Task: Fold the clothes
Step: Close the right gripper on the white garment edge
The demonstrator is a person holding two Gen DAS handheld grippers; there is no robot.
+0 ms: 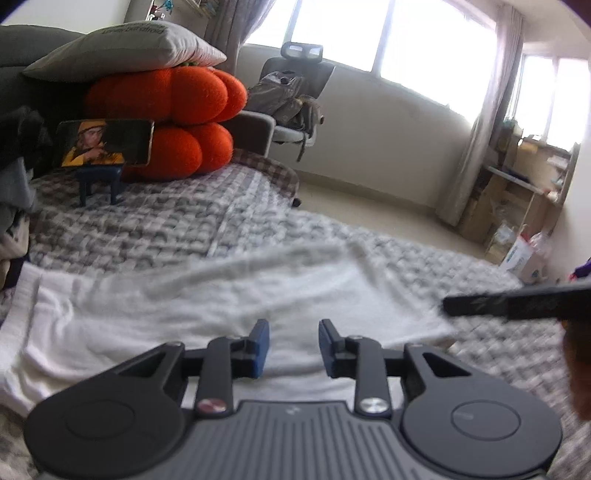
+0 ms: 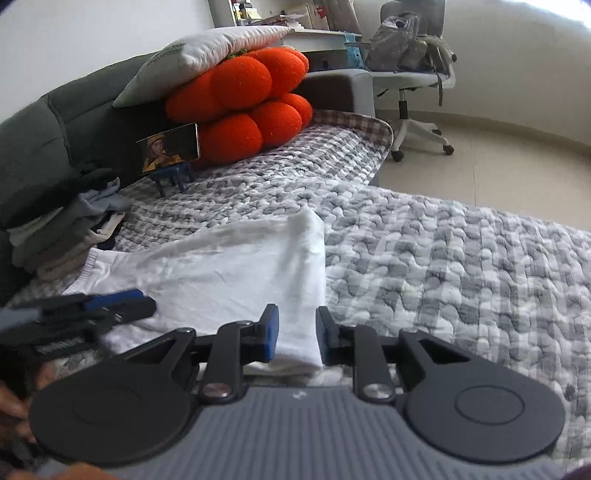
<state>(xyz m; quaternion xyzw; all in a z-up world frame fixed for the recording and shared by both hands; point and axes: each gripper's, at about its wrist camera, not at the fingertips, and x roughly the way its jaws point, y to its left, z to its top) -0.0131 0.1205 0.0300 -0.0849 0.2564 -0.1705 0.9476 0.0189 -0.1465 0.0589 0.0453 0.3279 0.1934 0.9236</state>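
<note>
White tee [image 2: 221,273] is lying folded flat on the grey quilt [image 2: 461,258], clothes pile [image 2: 66,229] just left of it, left gripper [image 1: 294,345] and right gripper [image 2: 295,338] both hovering over its near edge, jaws narrowly apart, gripping nothing.

Both views are lit by soft daylight. In the left wrist view, the windows [image 1: 388,33] are blown out to plain white, and haze is spread over the curtain [image 1: 480,122] beside them. The white garment [image 1: 207,314] is rendered nearly featureless by brightness and motion blur, and the right gripper [image 1: 517,304] is smeared into a dark streak at the picture's right side. In the right wrist view, the quilt [image 2: 461,266] is seen fairly sharply, while the left gripper [image 2: 92,310] is blurred. Straight lines are bent by fisheye distortion, and the top corners are darkened. Only faint, soft shadows are cast.
</note>
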